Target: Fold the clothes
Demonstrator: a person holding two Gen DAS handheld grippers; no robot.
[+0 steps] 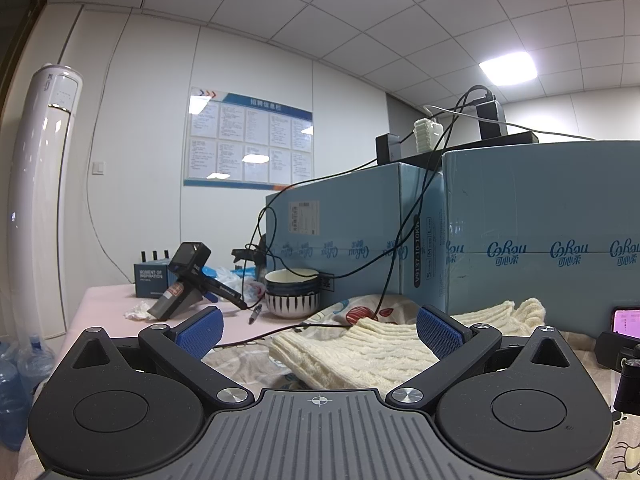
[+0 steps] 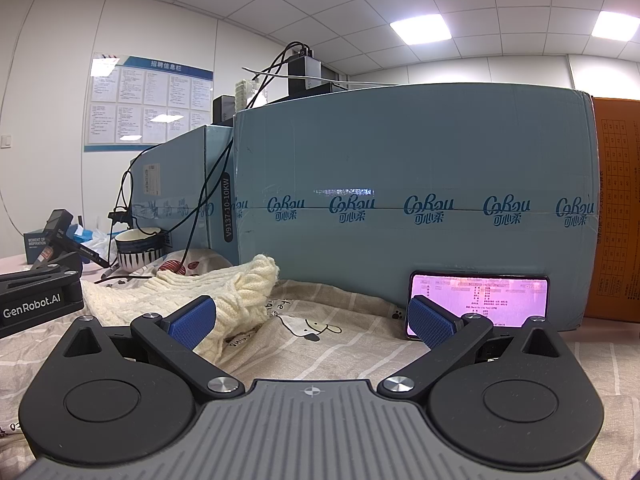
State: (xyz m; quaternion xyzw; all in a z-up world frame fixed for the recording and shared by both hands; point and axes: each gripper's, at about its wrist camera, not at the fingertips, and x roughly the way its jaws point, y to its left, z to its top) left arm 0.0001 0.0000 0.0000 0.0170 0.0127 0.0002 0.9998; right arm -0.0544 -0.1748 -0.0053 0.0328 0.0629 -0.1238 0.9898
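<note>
A cream cable-knit sweater (image 1: pixel 360 352) lies crumpled on the patterned bedsheet (image 2: pixel 328 340). My left gripper (image 1: pixel 320 330) is open, low over the sheet, with the sweater just ahead between its blue pads. My right gripper (image 2: pixel 312 320) is open and empty. The sweater's bunched end (image 2: pixel 244 296) lies beside its left pad. The left gripper's body (image 2: pixel 36 300) shows at the left of the right wrist view.
Large blue cardboard boxes (image 2: pixel 400 200) stand right behind the sweater, with black cables (image 1: pixel 400 240) hanging down. A lit phone (image 2: pixel 480 300) leans on the box. A striped bowl (image 1: pixel 292 292), a pen (image 1: pixel 256 314), a spare gripper device (image 1: pixel 184 284) and an orange box (image 2: pixel 616 208) are nearby.
</note>
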